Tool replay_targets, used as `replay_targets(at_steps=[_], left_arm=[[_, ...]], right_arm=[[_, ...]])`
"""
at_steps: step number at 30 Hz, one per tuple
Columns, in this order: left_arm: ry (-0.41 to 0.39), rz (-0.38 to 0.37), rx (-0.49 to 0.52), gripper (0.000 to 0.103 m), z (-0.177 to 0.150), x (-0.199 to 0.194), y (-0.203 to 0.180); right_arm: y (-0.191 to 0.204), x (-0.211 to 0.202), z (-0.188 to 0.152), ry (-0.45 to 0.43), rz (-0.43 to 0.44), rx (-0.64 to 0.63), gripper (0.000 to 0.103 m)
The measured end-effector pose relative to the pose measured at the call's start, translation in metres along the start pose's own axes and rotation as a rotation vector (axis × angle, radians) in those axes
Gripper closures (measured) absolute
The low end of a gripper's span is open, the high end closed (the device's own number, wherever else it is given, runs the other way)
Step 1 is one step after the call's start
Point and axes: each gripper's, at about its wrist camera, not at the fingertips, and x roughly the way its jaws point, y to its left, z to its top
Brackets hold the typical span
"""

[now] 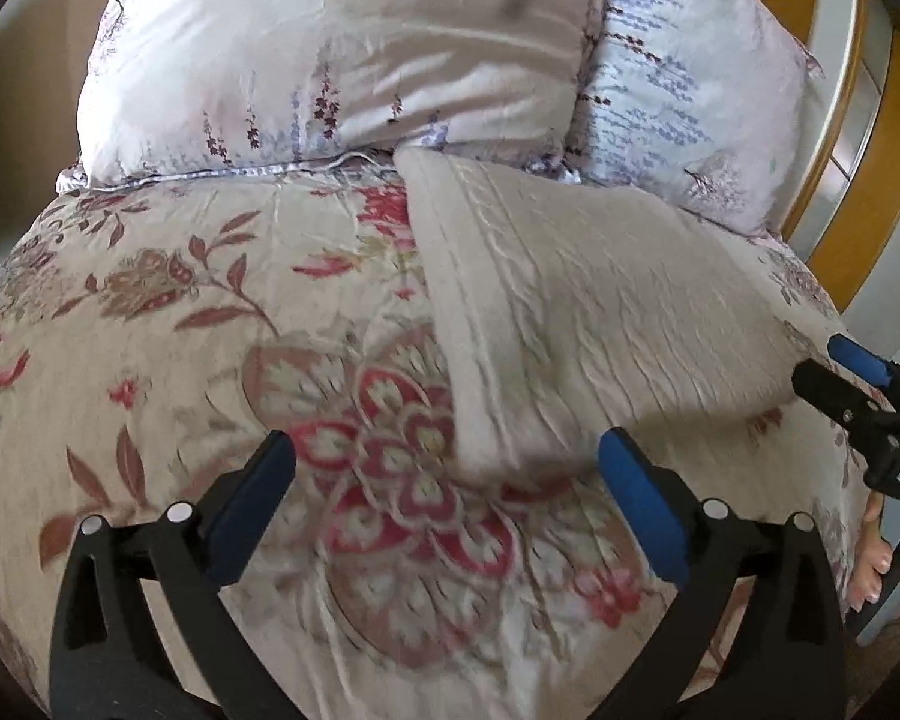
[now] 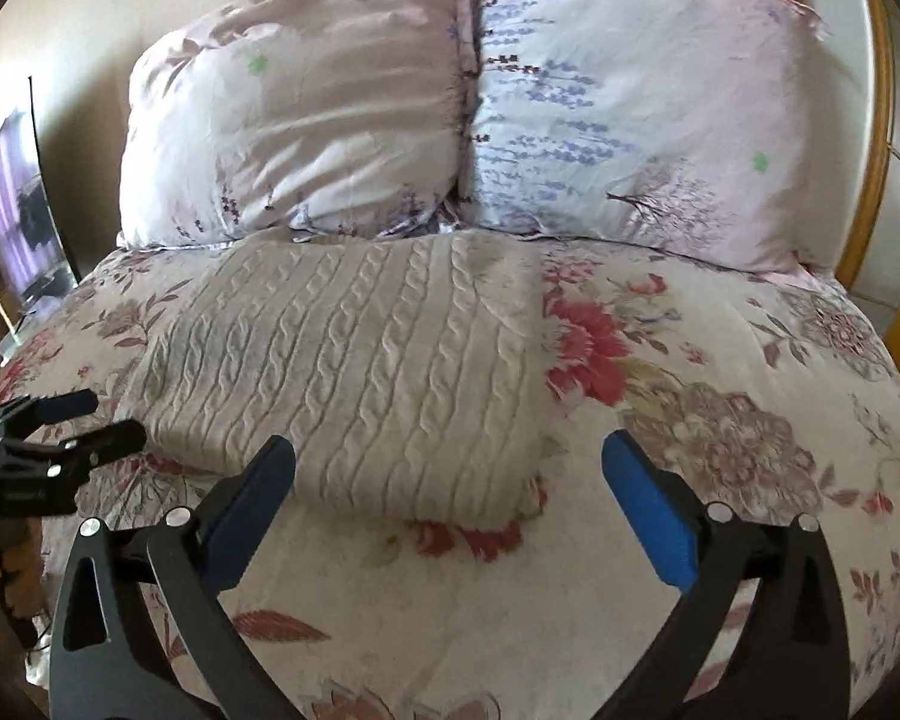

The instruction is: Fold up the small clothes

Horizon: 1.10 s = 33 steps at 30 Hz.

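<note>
**Folded Knit on Bed — Both Tongs Wide**

The folded cable-knit sweater is lying mid-bed, just below the pillows. The left tongs and right tongs are gaping wide — holding nothing.

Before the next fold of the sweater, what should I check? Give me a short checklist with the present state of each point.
1. Left gripper open and empty: ok.
2. Right gripper open and empty: ok.
3. Sweater lies flat on the bedspread, already folded to a rectangle: ok.
4. Near edge of sweater within reach of the right gripper's fingers: ok.
5. Pillows clear of sweater's far edge: not ok, they appear to touch.
6. Sleeves tucked evenly inside: cannot tell.
</note>
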Motion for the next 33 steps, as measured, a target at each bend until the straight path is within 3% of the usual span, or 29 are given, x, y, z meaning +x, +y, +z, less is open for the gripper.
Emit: replay_targets(at_steps=[4,11,18,23,33], left_arm=[[0.021,0.075,0.033,0.002,-0.007,0.0,-0.016],[0.091,0.1,0.033,0.002,-0.008,0.017,-0.022],[0.106,0.143,0.061,0.002,-0.007,0.021,-0.026],[0.107,0.145,0.064,0.002,-0.007,0.021,-0.027],[0.108,0.141,0.065,0.002,-0.006,0.022,-0.027]], right_arm=[[0.003,0.004,-0.011,0.038,-0.016,0.023,0.001],[0.006,0.018,-0.021,0.127,-0.029,0.041,0.001],[0.006,0.032,-0.027,0.233,-0.014,0.065,0.001],[0.012,0.036,-0.027,0.256,-0.053,0.028,0.001],[0.011,0.037,-0.026,0.256,-0.053,0.028,0.001]])
